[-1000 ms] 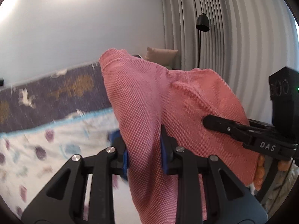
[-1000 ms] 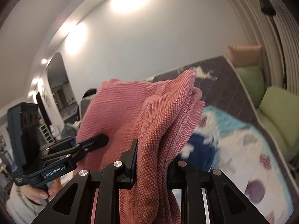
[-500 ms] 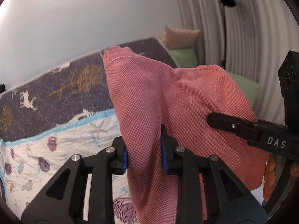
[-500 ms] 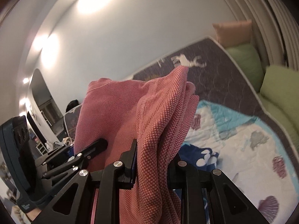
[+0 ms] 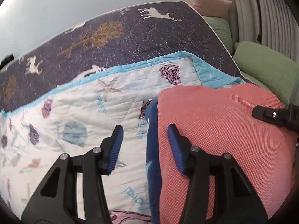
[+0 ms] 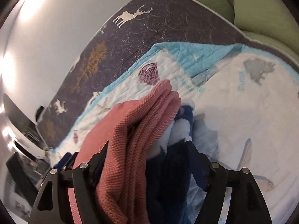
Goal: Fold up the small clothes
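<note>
Left gripper (image 5: 145, 145) released pink garment (image 5: 220, 130); right gripper (image 6: 147, 160) spread.

Clearance: I am seeing open quilt (image 5: 78, 112) lying left of my left tongs (image 5: 144, 147); pink garment (image 5: 220, 130) and navy cloth (image 5: 152, 149) are blocking the right; green cushions (image 5: 267, 71) are bordering beyond.

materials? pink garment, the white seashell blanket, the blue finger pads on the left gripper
Pink garment: a knit, likely cotton; matte, with a coarse waffle-like texture.
White seashell blanket: quilted fabric, printed; stitch lines and puckers show, with a turquoise binding along the edge.
Blue finger pads on the left gripper: look like ribbed rubber or soft plastic; fine ridges, dull finish.
</note>
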Motion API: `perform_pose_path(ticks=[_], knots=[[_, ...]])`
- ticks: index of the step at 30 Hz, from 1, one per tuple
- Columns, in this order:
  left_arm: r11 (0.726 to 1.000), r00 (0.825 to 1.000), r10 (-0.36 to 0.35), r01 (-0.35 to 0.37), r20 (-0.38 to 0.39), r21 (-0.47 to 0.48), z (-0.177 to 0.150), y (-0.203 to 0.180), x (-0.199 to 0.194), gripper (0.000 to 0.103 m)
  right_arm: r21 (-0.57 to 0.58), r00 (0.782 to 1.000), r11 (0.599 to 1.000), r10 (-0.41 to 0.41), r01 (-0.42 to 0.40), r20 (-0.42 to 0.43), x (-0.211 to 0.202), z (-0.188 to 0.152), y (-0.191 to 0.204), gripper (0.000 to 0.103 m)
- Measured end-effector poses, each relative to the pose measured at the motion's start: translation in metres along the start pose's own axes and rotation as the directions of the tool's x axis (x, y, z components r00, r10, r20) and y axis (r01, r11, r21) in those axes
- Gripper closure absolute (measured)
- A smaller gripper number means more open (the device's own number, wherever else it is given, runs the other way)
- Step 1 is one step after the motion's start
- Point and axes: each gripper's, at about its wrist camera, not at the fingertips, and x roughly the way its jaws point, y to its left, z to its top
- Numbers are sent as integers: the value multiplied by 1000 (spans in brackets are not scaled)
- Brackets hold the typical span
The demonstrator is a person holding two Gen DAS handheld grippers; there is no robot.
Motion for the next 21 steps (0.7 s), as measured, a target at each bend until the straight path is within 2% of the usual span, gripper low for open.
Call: perform_pose_path(ticks=[2,4,5,6,7,11,13,15,17,19,21], knots=[[999,999,32,-32,5,41,2,-1,-11,50,-27,999,999,-45,45,5,-12,0,10,27],[999,999,27,-27,-16,41,-1,2,-29,46,-55,996,994,-91,91,5,-29,-3,25,27],[999,1000,22,-21,-17,30,-2,4,-38,38,-84,993,989,-118,118,4,-45,-6,36,27],[1000,1000,6,-6,-12,12,-4,6,-49,27,-119,991,984,-135,134,5,-57,-6,44,27],[999,999,-41,41,-12,-13,-9,9,-69,24,-184,987,970,-159,159,19,-79,-13,59,27],[990,991,-137,137,-3,-40,-25,11,-125,23,-360,957,887,-261,289,126,-145,-52,101,27],[987,988,-154,155,28,-43,-35,9,-164,21,-420,951,853,-266,309,160,-180,-83,120,27],[988,987,-143,146,72,-41,-43,8,-197,14,-446,945,834,-267,324,187,-208,-108,129,25],[991,987,-121,126,106,-41,-51,7,-231,12,-454,939,824,-260,338,226,-235,-134,138,22],[990,985,-120,127,120,-55,-59,8,-265,12,-433,930,829,-261,353,260,-257,-151,142,20],[990,984,-111,121,137,-68,-66,10,-291,5,-398,935,857,-237,329,262,-280,-167,144,19]])
